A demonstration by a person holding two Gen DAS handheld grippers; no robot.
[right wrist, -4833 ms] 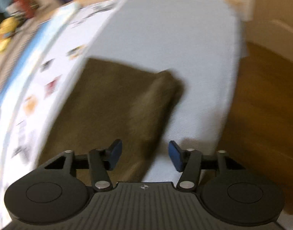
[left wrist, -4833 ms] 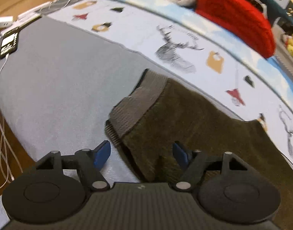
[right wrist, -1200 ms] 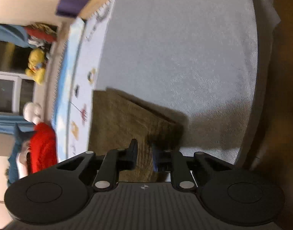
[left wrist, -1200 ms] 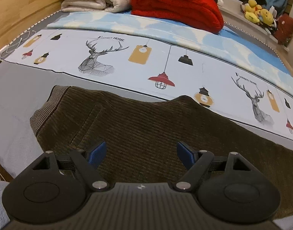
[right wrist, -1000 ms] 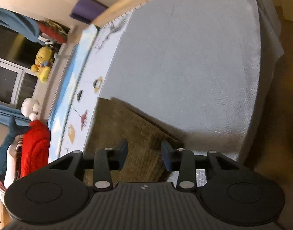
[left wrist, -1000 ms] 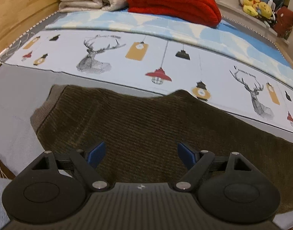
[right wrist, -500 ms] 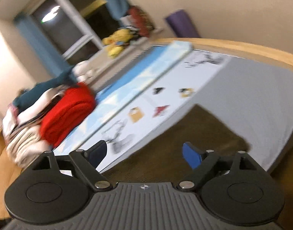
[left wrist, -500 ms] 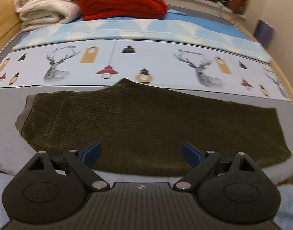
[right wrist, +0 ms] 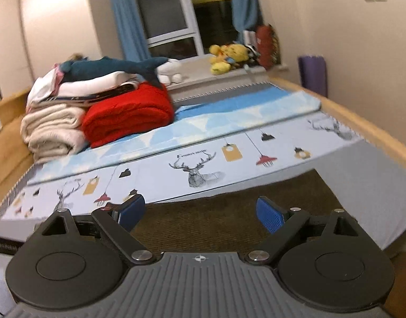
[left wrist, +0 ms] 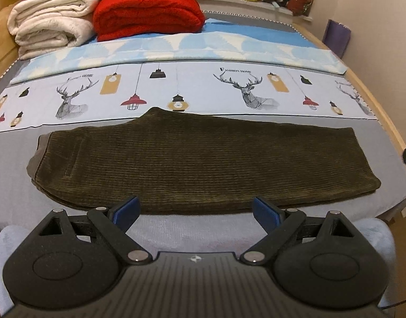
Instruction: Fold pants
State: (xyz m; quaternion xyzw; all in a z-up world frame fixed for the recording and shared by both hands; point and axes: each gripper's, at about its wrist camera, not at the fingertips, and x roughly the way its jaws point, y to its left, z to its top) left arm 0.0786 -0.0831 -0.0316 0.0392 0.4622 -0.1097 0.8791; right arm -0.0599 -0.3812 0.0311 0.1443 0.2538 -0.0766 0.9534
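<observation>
Left wrist view: one pair of dark olive corduroy pants (left wrist: 192,159), ribbed, folded lengthwise into long band, lying flat across frame centre on grey bed sheet (left wrist: 6,175); waistband at left. Left hand-held gripper (left wrist: 196,208), bottom centre: blue pads wide apart, holding nothing, above sheet just short of pants' near edge. One fluffy red blanket (left wrist: 147,13), upper left.

Right wrist view: right hand-held gripper (right wrist: 203,210) gaping wide, empty, above pants (right wrist: 229,212).
</observation>
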